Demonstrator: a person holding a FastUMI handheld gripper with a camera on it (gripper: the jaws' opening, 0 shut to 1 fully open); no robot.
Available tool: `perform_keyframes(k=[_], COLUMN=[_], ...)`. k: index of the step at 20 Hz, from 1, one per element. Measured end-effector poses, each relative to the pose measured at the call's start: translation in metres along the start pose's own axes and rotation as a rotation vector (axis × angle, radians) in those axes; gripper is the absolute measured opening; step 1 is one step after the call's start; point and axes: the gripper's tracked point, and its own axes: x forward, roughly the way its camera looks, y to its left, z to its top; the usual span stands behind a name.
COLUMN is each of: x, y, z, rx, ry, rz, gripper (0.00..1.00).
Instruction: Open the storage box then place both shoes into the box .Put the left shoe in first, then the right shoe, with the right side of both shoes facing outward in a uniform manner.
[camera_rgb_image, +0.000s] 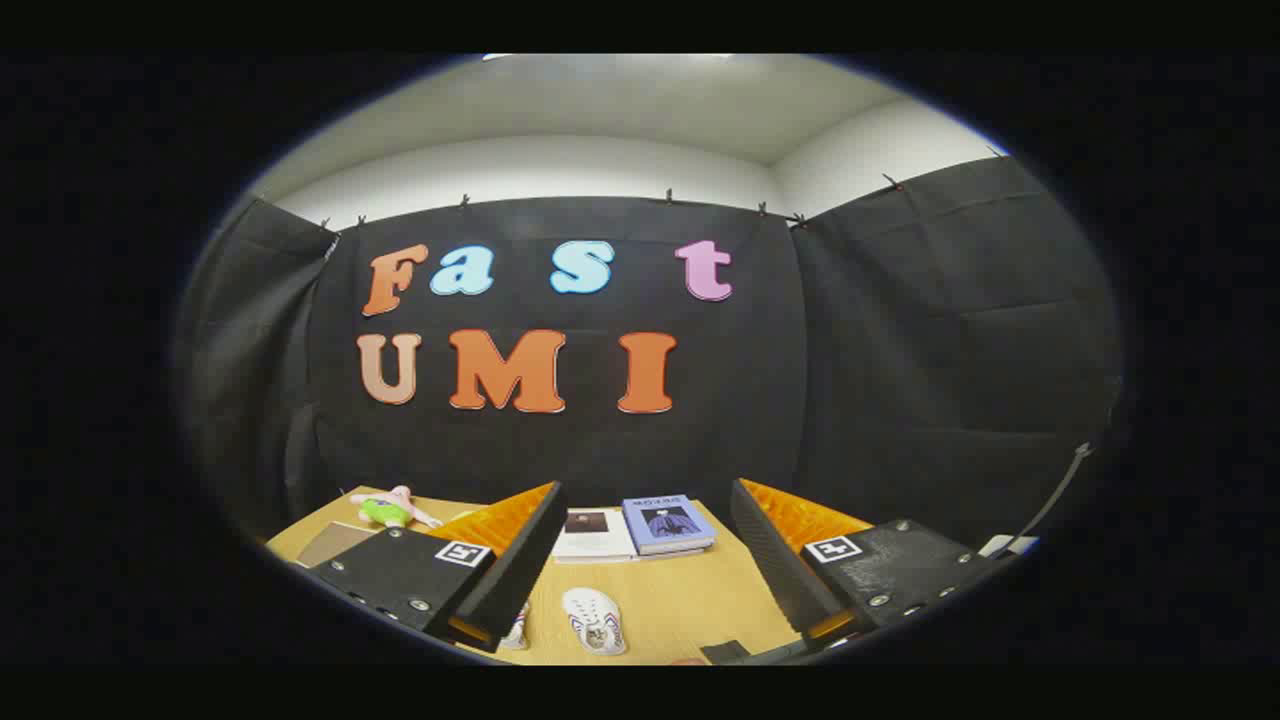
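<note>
Hand-held gripper (645, 550) released above the table (690, 600): two shoes (596, 620), two books (668, 522), one plush toy (388, 508)

The table (690, 600) looks like smooth, matt pale wood. The shoe (596, 621) seems soft cloth or mesh, though it is small here. The books (668, 523) have glossy paper covers. The toy (390, 508) is plush. The wall (900, 350) is matt, creased cloth.
</note>
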Motion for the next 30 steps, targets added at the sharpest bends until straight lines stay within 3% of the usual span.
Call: perform_keyframes(k=[19, 30], x=[0.014, 0.030], y=[0.011, 0.033], z=[0.007, -0.012], rx=[-0.019, 0.005], ry=[-0.008, 0.030], rz=[-0.013, 0.059], gripper=[0.98, 0.98])
